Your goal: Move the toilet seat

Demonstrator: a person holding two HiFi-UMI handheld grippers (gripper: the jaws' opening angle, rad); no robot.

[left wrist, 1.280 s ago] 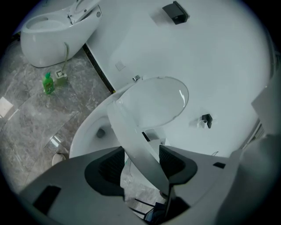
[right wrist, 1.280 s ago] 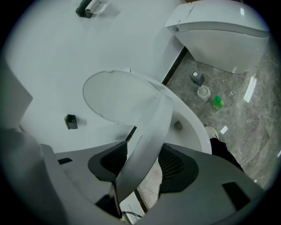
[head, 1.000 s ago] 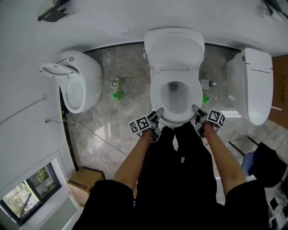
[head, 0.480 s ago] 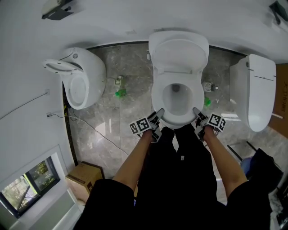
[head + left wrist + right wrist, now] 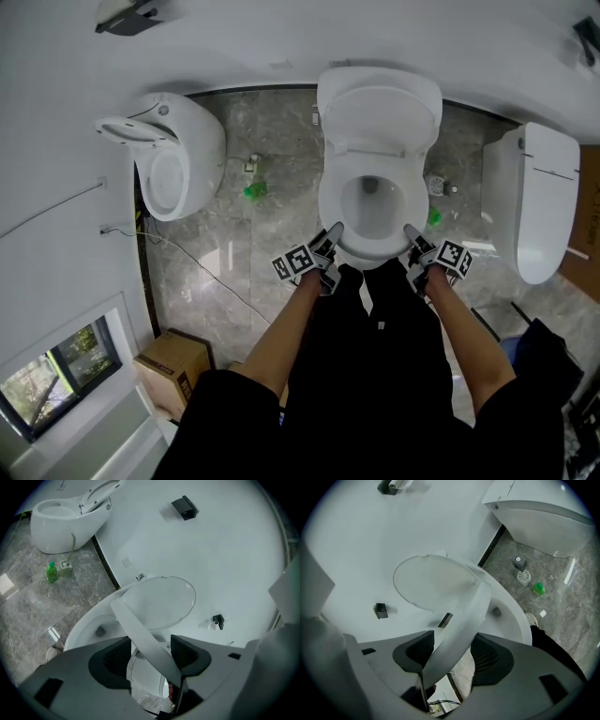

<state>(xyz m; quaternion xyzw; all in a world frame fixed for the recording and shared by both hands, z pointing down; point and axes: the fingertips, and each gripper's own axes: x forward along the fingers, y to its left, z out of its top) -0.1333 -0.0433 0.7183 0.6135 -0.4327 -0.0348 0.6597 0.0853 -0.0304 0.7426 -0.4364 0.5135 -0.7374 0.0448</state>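
Note:
A white toilet stands in front of me with its lid [image 5: 380,117] up against the wall. Its seat ring [image 5: 330,202] lies over the bowl, the front lifted a little off the rim. My left gripper [image 5: 330,234] is at the ring's front left and my right gripper [image 5: 411,234] at its front right. In the left gripper view the seat ring [image 5: 140,630] runs slantwise between the jaws of the left gripper [image 5: 150,653], which grips it. In the right gripper view the seat ring [image 5: 464,616] fills the gap of the right gripper [image 5: 452,656], whose jaws are opening.
A second white toilet [image 5: 178,164] stands at the left and a third toilet [image 5: 539,197] at the right. Green bottles [image 5: 251,190] sit on the marble floor beside the bowl. A cardboard box [image 5: 173,370] and a cable [image 5: 187,272] lie at the lower left.
The head view has drifted slightly, so the toilet sits a little further right and lower. Both grippers stay at the seat's front corners.

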